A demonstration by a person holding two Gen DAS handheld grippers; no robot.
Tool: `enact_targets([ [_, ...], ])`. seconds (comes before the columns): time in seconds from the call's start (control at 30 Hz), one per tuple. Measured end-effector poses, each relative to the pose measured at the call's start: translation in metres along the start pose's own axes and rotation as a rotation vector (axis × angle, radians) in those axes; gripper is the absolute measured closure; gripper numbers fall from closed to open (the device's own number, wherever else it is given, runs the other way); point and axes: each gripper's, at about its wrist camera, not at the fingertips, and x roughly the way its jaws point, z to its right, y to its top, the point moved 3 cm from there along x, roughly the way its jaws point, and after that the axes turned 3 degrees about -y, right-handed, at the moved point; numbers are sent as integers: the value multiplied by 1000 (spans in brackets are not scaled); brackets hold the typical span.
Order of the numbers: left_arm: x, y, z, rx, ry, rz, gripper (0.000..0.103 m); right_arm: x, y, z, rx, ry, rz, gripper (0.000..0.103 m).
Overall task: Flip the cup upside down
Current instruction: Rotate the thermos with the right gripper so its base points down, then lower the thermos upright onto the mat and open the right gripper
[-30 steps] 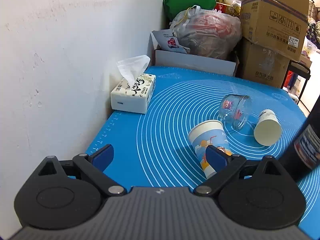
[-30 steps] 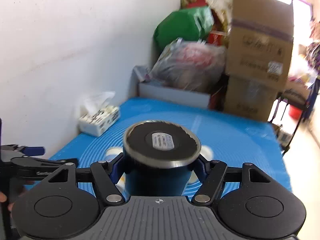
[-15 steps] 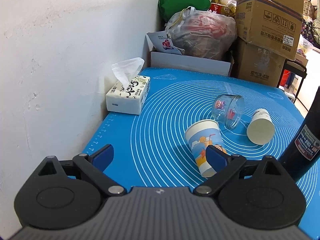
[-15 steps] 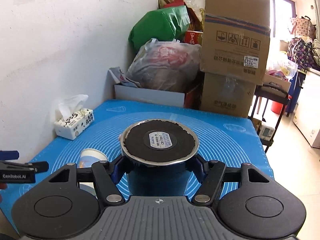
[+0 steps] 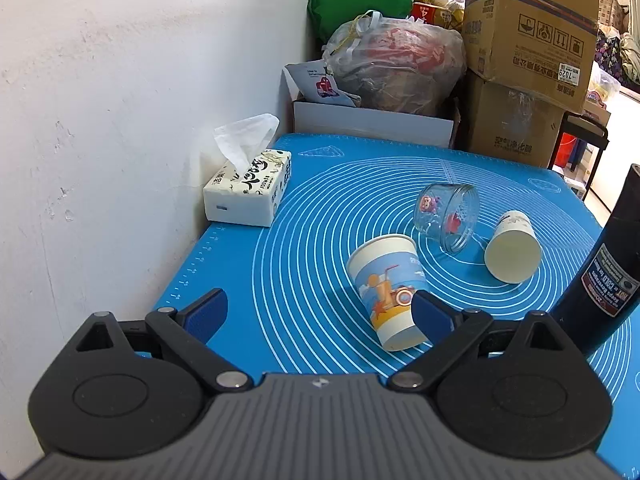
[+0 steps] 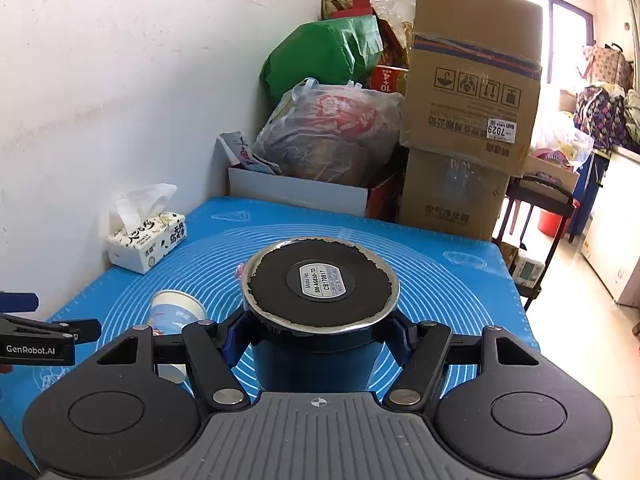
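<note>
My right gripper (image 6: 318,332) is shut on a dark blue steel tumbler (image 6: 320,292), held upside down with its labelled base facing up. The tumbler also shows at the right edge of the left wrist view (image 5: 604,280), standing on the blue mat (image 5: 312,200). My left gripper (image 5: 320,312) is open and empty, low over the mat's near left part. A printed paper cup (image 5: 388,284) stands upside down just ahead of its right finger. A glass jar (image 5: 448,216) and a plain paper cup (image 5: 512,248) lie on their sides behind it.
A tissue box (image 5: 248,188) sits by the white wall (image 5: 120,100) at the mat's left edge. A white box (image 5: 372,120), a plastic bag (image 5: 396,60) and cardboard boxes (image 5: 528,40) crowd the far end. The table's right edge drops to the floor (image 6: 580,320).
The right gripper has steadied and lowered the upside-down tumbler towards the mat. The left gripper has drawn back a little and stays open.
</note>
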Motion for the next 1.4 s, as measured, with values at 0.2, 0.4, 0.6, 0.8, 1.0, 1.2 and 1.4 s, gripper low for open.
enact_targets([
  [0.2,-1,-1,-1,-3,1,0,5,2,1,-2,-12,-4,-3,38],
  [0.4,-1,-1,-1,-2,-2,-1,5,0,1,-2,-29,-21,-4,30],
  [0.6,-4,-3,5,11,-12,-5,5,-2,-1,-1,-25,-9,-15,18],
  [0.8,-13,-5,14,24,-24,3,5,-13,-6,7,16,7,-28,8],
  [1.0,-37,-8,30,25,-48,23,5,-42,-20,20,32,1,-29,3],
  [1.2,-71,-20,53,47,-80,54,5,-78,-45,34,76,0,-41,2],
  [1.4,-101,-36,73,75,-109,73,5,-110,-68,43,99,-5,-48,2],
])
